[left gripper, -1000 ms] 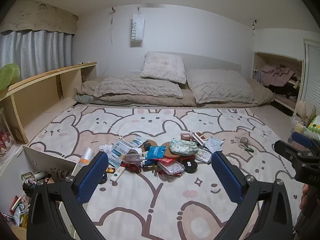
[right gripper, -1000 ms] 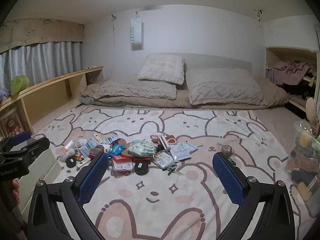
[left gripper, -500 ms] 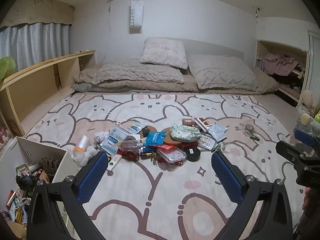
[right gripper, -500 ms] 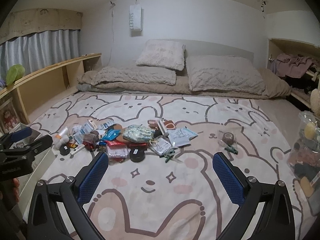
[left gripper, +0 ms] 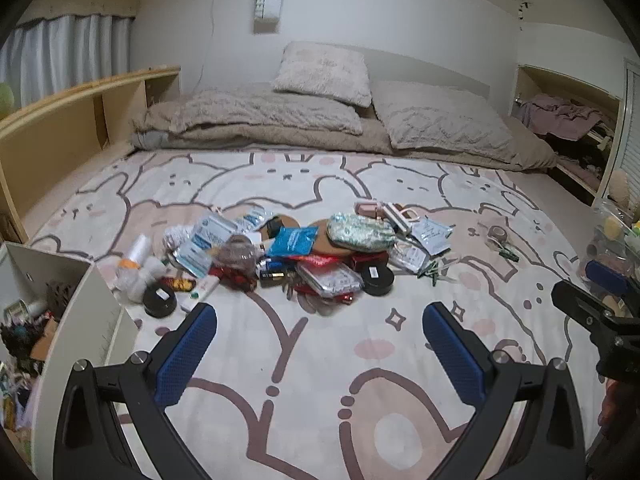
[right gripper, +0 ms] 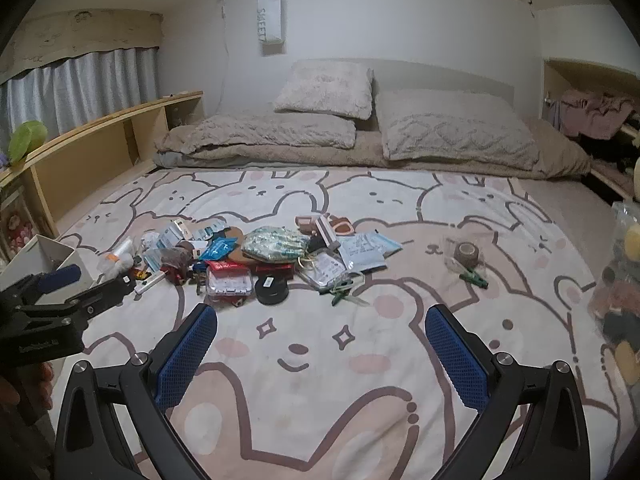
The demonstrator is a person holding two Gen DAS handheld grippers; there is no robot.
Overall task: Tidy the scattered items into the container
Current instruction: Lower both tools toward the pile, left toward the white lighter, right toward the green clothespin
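Left of the left tool (left gripper: 320,348), close by its left finger, stands the white container (left gripper: 86,320), already holding clutter. The left tool's blue pads are spread apart and grip nothing. Ahead of both tools, the scattered items (left gripper: 304,252) lie heaped on the bunny-print rug (left gripper: 320,400). The right tool (right gripper: 321,350) hangs over the rug with its fingers likewise apart, empty; a tape roll (right gripper: 467,251) sits ahead to its right.
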